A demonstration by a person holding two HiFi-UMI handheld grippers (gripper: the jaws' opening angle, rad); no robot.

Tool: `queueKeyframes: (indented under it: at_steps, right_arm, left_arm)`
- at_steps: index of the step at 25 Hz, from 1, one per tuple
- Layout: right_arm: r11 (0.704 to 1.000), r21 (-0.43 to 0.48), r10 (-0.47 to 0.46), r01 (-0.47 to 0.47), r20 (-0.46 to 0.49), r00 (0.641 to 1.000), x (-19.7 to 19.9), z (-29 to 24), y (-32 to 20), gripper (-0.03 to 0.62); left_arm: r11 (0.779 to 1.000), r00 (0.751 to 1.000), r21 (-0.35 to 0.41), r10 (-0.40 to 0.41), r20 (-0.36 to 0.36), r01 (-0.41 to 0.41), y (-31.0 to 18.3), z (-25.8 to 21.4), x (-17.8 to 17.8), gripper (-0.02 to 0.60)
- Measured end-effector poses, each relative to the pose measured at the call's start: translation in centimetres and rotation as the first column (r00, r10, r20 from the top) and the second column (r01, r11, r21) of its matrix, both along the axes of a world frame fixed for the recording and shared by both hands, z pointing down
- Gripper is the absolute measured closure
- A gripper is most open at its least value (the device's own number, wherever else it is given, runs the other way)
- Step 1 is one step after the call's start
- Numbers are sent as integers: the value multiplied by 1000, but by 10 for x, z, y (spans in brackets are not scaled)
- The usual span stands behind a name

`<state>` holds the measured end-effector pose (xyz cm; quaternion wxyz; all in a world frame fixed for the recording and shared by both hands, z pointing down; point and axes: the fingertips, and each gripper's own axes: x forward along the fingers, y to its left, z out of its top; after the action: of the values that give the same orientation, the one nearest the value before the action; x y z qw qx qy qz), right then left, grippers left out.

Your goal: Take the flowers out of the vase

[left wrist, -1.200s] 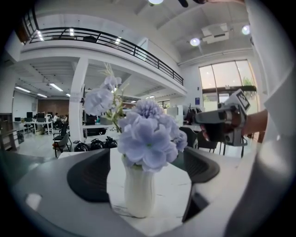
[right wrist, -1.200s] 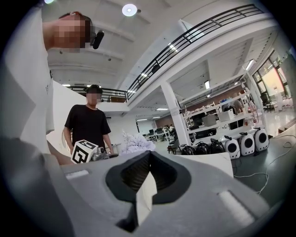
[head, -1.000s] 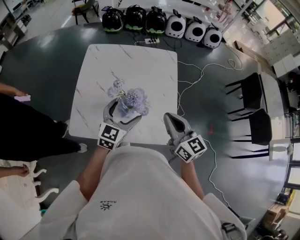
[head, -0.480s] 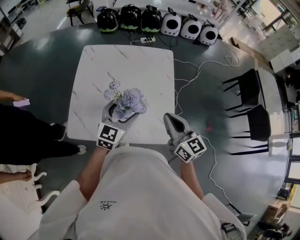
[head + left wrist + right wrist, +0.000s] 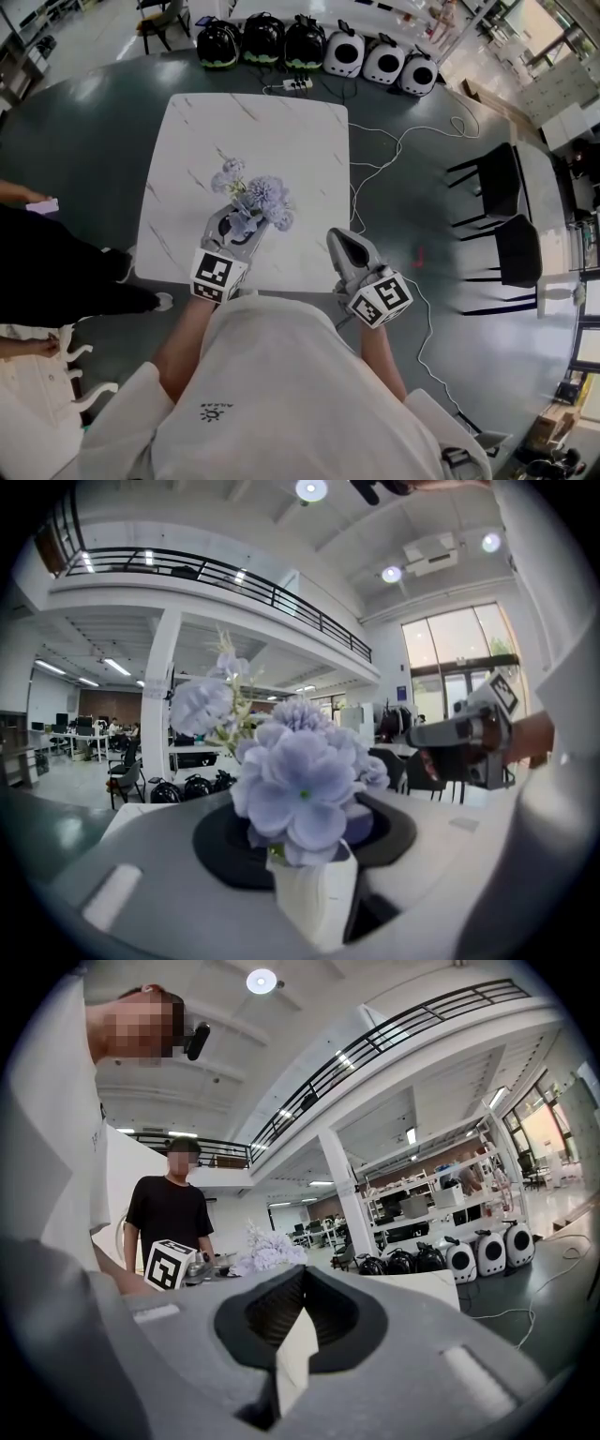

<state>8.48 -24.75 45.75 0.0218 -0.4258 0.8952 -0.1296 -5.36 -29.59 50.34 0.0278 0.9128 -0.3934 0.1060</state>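
Pale purple flowers (image 5: 259,197) stand in a small white vase (image 5: 314,897) near the front edge of the white marble table (image 5: 281,122). My left gripper (image 5: 238,218) reaches in from the front, its jaws closing on the vase just below the blooms (image 5: 298,780). In the head view the flowers hide most of the vase. My right gripper (image 5: 339,240) hangs shut and empty off the table's front right corner, apart from the flowers. In the right gripper view the flowers (image 5: 269,1249) show to the left, beside the left gripper's marker cube (image 5: 169,1263).
A row of black and white carriers (image 5: 319,45) and a power strip (image 5: 288,84) lie on the floor beyond the table. White cables (image 5: 398,150) trail to the right. Two black chairs (image 5: 502,216) stand at the right. A person in black (image 5: 56,267) stands at the left.
The left gripper's jaws have drawn in from wide open to close around the vase under the flowers. The right gripper has kept still.
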Motion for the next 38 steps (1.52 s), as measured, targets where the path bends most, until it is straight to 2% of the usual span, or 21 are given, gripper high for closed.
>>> queueKeyframes:
  at_steps: [14, 19, 29, 38]
  right_arm:
    - [1000, 6, -11, 11, 7, 1000, 2, -1, 3, 594]
    - [1000, 8, -14, 14, 7, 1000, 3, 1, 4, 594]
    - [999, 10, -38, 38, 14, 999, 2, 0, 6, 594]
    - [999, 16, -50, 50, 18, 999, 2, -3, 7, 594]
  left_arm:
    - [997, 997, 51, -51, -55, 53, -4, -27, -7, 486]
    - [996, 996, 72, -51, -69, 56, -4, -36, -7, 491]
    - [990, 985, 107, -74, -153, 91, -4, -72, -10, 495]
    - [982, 979, 154, -78, -187, 108, -2, -102, -13, 497]
